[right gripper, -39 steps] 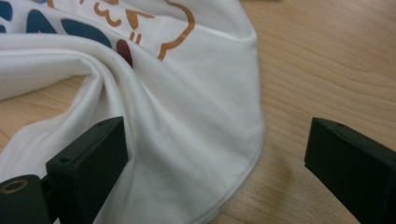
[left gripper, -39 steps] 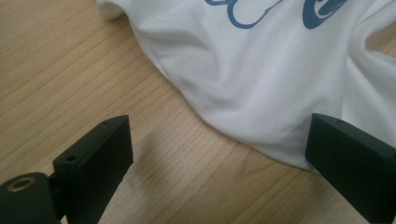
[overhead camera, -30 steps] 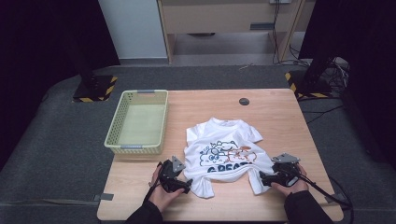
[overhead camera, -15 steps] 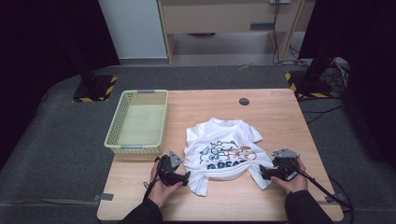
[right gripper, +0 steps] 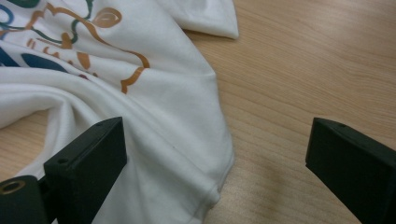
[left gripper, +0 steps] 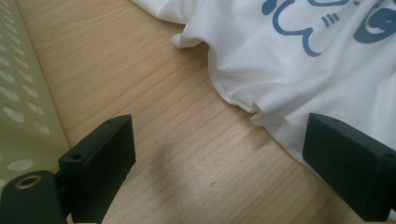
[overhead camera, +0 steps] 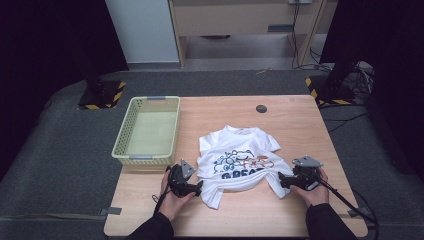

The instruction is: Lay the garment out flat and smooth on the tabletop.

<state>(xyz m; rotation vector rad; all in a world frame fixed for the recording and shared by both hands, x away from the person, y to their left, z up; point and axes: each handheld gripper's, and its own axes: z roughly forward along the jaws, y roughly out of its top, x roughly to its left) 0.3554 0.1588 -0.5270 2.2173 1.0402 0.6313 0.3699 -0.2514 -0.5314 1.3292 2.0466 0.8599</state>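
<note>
A white T-shirt (overhead camera: 235,160) with a blue and orange print lies on the wooden table (overhead camera: 300,125), its lower part rumpled. My left gripper (overhead camera: 196,188) sits at the shirt's lower left corner. In the left gripper view it (left gripper: 219,158) is open, with bare wood between the jaws and the shirt's hem (left gripper: 280,112) against the right jaw. My right gripper (overhead camera: 283,181) sits at the lower right corner. It (right gripper: 215,158) is open too, with the shirt's hem corner (right gripper: 187,140) lying between the jaws, nearer the left one.
A pale green mesh basket (overhead camera: 147,130) stands at the table's left, close to my left gripper; its wall (left gripper: 18,93) fills the left edge of that view. A small black disc (overhead camera: 261,108) lies at the far side. Bare wood lies to the shirt's right.
Both grippers have edged a little away from the person along the shirt's lower corners. The shirt's bottom edge has bunched slightly more.
</note>
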